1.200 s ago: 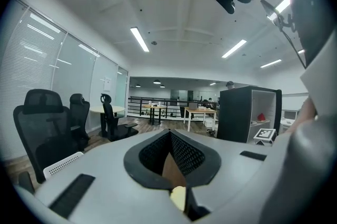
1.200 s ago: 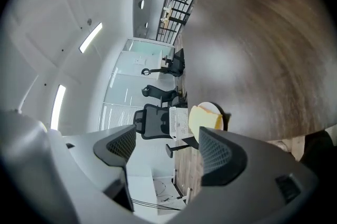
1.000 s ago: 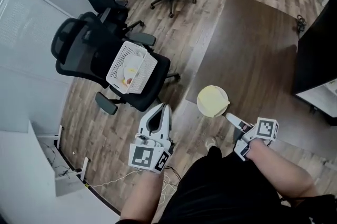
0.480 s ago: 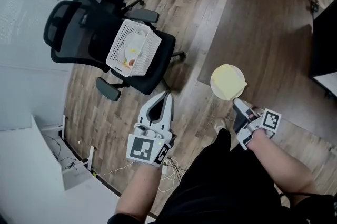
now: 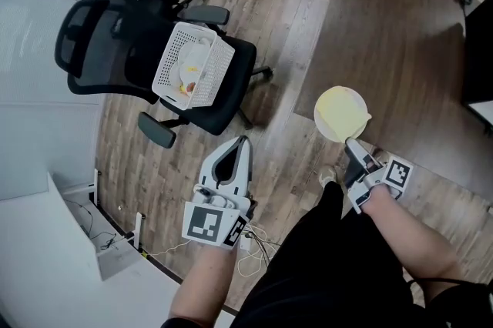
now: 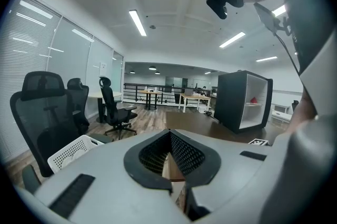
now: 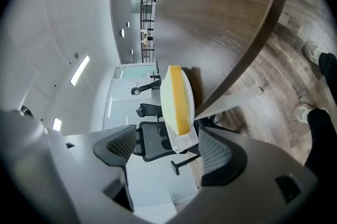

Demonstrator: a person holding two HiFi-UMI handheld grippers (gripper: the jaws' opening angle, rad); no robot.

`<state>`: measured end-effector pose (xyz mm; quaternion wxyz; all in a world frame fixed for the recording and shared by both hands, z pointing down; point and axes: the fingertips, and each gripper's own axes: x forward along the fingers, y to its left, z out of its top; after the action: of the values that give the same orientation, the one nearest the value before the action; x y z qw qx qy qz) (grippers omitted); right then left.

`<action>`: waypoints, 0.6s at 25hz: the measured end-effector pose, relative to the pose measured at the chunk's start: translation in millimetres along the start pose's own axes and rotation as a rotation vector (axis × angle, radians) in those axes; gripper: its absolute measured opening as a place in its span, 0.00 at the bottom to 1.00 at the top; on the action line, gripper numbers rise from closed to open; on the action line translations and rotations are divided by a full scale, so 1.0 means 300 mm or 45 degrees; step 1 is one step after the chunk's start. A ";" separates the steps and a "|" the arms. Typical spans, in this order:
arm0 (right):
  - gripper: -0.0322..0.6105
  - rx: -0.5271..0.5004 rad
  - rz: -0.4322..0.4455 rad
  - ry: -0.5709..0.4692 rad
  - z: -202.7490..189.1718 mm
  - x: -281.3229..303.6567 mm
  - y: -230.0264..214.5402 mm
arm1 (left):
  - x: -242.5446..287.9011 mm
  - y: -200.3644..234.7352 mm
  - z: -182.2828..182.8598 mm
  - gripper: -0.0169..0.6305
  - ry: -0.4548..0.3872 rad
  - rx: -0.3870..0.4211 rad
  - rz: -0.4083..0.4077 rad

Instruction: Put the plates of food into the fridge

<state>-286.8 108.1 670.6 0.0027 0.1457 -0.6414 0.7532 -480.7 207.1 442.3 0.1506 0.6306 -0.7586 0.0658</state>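
Note:
A round pale-yellow plate [image 5: 341, 112] hangs above the floor by the corner of the dark table [image 5: 393, 26]. My right gripper [image 5: 350, 143] is shut on its near rim. In the right gripper view the plate [image 7: 178, 97] shows edge-on between the wide-set jaws of that gripper [image 7: 171, 146]. My left gripper [image 5: 243, 142] is shut and empty, pointing at the black office chair [image 5: 115, 41]. On that chair's seat stands a white basket [image 5: 192, 66] holding plates of food. A black cabinet with a white inside [image 6: 243, 102] stands beyond the table.
More office chairs [image 6: 113, 110] and desks stand further back in the room. Loose cables [image 5: 254, 238] lie on the wooden floor near the person's feet [image 5: 329, 176]. A white wall runs along the left [image 5: 46, 165].
The right gripper and its plate have shifted right and up in the picture, to the table's corner. The left gripper has stayed shut, pointing towards the chair with the basket.

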 end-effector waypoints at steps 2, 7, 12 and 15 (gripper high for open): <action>0.65 -0.012 0.020 -0.030 0.009 0.018 -0.015 | -0.001 0.006 -0.019 0.03 0.013 -0.022 0.011; 0.64 -0.028 0.036 -0.072 0.002 0.062 -0.046 | -0.022 0.017 -0.061 0.03 0.042 -0.041 0.031; 0.62 -0.022 0.067 -0.094 0.003 0.087 -0.036 | -0.043 0.033 -0.095 0.03 0.079 -0.062 0.062; 0.47 -0.037 0.041 -0.122 0.021 0.085 -0.047 | -0.044 0.026 -0.100 0.03 0.089 -0.058 0.065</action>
<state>-307.2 99.9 690.9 -0.0380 0.1713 -0.6540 0.7359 -482.0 229.6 467.4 0.1895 0.6047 -0.7700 0.0741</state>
